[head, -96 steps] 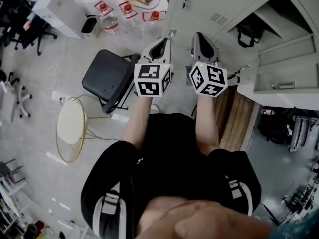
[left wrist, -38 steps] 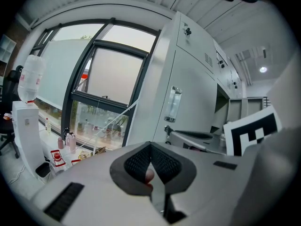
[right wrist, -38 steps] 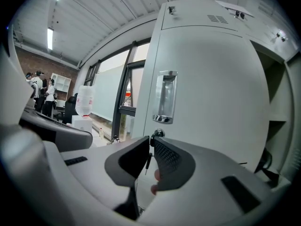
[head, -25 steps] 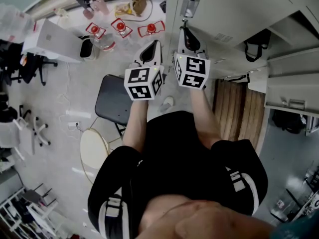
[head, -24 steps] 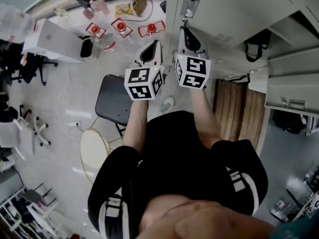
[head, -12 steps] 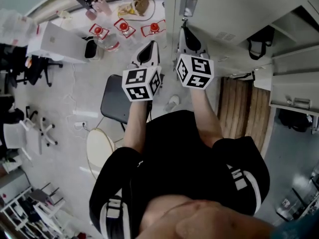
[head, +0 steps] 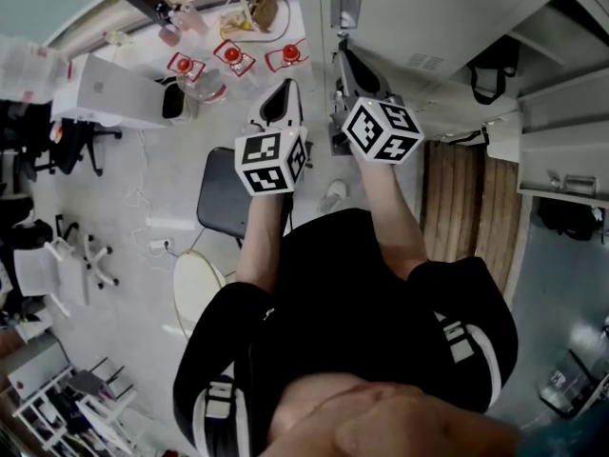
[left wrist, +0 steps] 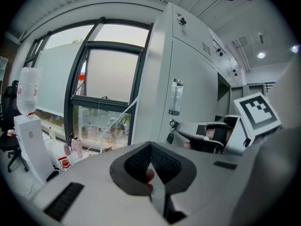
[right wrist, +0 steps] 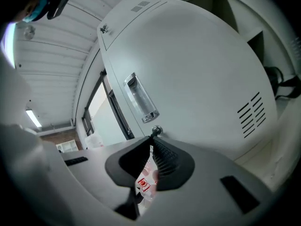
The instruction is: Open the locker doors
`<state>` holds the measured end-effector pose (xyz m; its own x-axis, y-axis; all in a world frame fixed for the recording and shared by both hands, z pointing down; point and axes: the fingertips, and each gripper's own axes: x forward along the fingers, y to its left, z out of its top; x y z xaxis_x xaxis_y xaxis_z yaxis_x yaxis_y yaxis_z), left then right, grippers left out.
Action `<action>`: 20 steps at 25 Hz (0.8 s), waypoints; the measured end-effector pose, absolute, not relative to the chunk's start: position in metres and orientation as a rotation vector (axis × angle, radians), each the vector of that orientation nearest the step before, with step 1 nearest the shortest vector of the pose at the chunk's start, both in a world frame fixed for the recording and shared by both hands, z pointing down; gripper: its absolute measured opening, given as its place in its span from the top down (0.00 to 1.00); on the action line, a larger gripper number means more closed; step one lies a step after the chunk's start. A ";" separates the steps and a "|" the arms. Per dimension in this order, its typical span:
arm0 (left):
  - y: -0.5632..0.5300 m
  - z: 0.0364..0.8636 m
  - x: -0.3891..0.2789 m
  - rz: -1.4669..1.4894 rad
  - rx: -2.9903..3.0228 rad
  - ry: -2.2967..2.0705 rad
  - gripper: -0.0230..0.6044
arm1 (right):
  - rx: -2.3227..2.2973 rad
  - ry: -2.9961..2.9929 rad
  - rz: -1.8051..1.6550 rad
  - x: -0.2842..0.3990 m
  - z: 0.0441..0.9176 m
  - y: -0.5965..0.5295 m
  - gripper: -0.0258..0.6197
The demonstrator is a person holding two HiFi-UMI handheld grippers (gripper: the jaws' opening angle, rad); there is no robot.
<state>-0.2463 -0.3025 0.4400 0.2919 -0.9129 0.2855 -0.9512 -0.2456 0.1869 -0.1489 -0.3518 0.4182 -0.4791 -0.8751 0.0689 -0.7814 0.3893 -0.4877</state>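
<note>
The pale grey locker door (head: 419,8) stands closed at the top of the head view, with a clear recessed handle (right wrist: 140,98) and a lock below it. My right gripper (right wrist: 153,142) reaches up to that lock, its jaws shut on the small key (right wrist: 155,131) in it. The left gripper view shows the same key (left wrist: 171,125) with a dark fob hanging under it, and the right gripper (left wrist: 207,135) pinching it. My left gripper (left wrist: 150,145) is shut on nothing and hangs in the air left of the door. In the head view both the left gripper (head: 284,89) and the right gripper (head: 343,60) point away from me.
To the right, open locker compartments hold a black bag (head: 490,65). A black chair (head: 224,203) and a round white stool (head: 195,288) stand on the floor at my left. Red-capped water bottles (head: 228,55) lie by the window. A water dispenser (left wrist: 28,126) stands far left.
The right gripper's marker cube has rolled to the right while its tip stays at the lock. The left gripper has barely moved.
</note>
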 end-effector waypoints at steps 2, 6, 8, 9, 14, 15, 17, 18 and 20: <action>-0.302 0.441 -0.248 0.167 2.242 -1.688 0.96 | -1.435 2.415 -0.744 -0.149 0.418 -0.352 0.90; -0.303 0.444 -0.249 0.161 2.233 -1.674 0.96 | -1.314 2.320 -0.861 -0.150 0.417 -0.352 0.91; -0.304 0.446 -0.247 0.161 2.234 -1.663 0.96 | -1.285 2.291 -0.894 -0.150 0.418 -0.352 0.91; -0.304 0.446 -0.246 0.162 2.238 -1.658 0.96 | -1.270 2.276 -0.913 -0.150 0.418 -0.352 0.91; -0.305 0.444 -0.242 0.170 2.255 -1.644 0.96 | -1.179 2.189 -1.011 -0.148 0.418 -0.352 0.91; -0.304 0.444 -0.241 0.169 2.256 -1.644 0.96 | -1.155 2.171 -1.035 -0.148 0.418 -0.351 0.91; -0.305 0.444 -0.241 0.167 2.256 -1.644 0.96 | -1.079 2.105 -1.107 -0.147 0.418 -0.351 0.91; -0.305 0.443 -0.241 0.167 2.257 -1.643 0.96 | -1.036 2.063 -1.145 -0.147 0.418 -0.352 0.91; -0.306 0.443 -0.239 0.167 2.259 -1.640 0.96 | -0.983 2.006 -1.199 -0.144 0.420 -0.353 0.91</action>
